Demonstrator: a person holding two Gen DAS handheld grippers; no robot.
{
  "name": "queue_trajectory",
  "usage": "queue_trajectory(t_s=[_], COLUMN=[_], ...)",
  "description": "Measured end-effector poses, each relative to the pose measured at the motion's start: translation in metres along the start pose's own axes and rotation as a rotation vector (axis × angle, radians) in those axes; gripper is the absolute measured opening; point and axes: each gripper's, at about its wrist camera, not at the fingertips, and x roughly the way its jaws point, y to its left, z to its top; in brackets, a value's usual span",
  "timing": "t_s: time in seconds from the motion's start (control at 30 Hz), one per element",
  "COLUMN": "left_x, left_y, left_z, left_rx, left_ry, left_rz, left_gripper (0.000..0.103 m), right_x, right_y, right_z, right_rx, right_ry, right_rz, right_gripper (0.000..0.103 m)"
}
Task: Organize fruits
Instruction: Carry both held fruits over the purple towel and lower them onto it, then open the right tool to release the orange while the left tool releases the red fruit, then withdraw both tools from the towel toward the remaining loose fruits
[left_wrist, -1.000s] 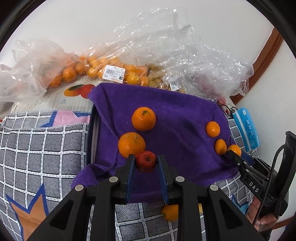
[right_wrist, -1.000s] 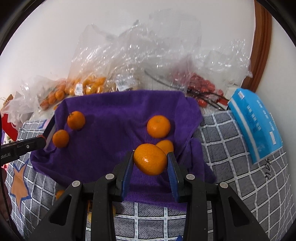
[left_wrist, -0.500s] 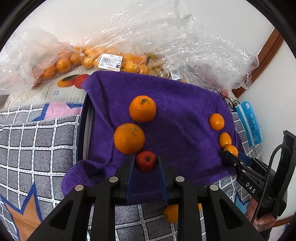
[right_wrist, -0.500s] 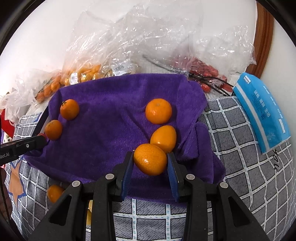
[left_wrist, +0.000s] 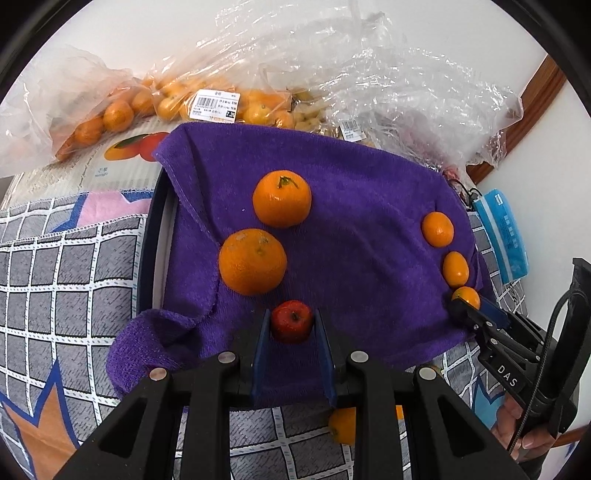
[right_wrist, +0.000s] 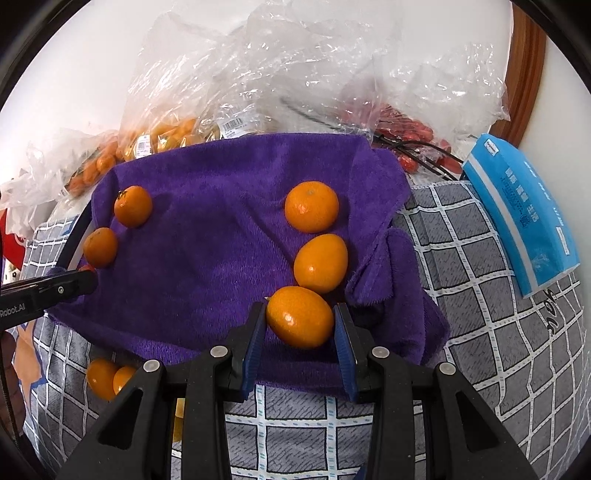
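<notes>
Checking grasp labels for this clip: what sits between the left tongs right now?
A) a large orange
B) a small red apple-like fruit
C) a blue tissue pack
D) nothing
B: in the left wrist view the left tongs are closed on a small red fruit with a stem dimple, above the purple towel.

bright, even light | soft shadows | fisheye edges dark | sharp
</notes>
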Motion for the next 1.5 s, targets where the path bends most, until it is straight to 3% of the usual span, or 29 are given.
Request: queue_trajectory(t_s=[0.37, 0.5, 0.7, 0.9, 1.1, 1.33, 1.5], left_x=[0.003, 0.003, -0.011, -0.032, -0.049, -0.062, -0.061], left_y=[-0.002, -0.003, 0.000, 0.012, 0.022, 0.034, 0.039], left_z=[0.000, -0.001, -0.003, -0.008, -0.018, -0.034, -0.044], left_rx=[-0.004, -0.008, -0.007, -0.020, -0.039, -0.050, -0.052], left_ry=[0.024, 0.033, 0.006, -0.029, -0.049, -0.067, -0.052], left_rz=[-0.026, -0.033, -0.028, -0.023, -0.024, -0.016, -0.006], left_gripper=[0.024, 0.029, 0.036, 0.036, 0.036, 0.036, 0.036], right_x=[-0.020, -0.029, -0.042, -0.053, -0.058, -0.044, -0.032], right_y=[-0.003, -0.001, 0.006, 0.013, 0.032, 0.054, 0.061], right_z=[-0.006, -0.005, -0.006, -0.012, -0.023, -0.040, -0.046], right_rx=[0.016, 0.015, 0.022, 0.035, -0.014, -0.048, -0.047], right_ry=[-0.037, -0.056, -0.079, -0.094, -0.065, 0.003, 0.036], right_rz=[-0.023, -0.023, -0.013, 0.015, 0.062, 0.103, 0.107], right_gripper=[0.043, 0.046, 0.050, 0.050, 0.050, 0.039, 0.038])
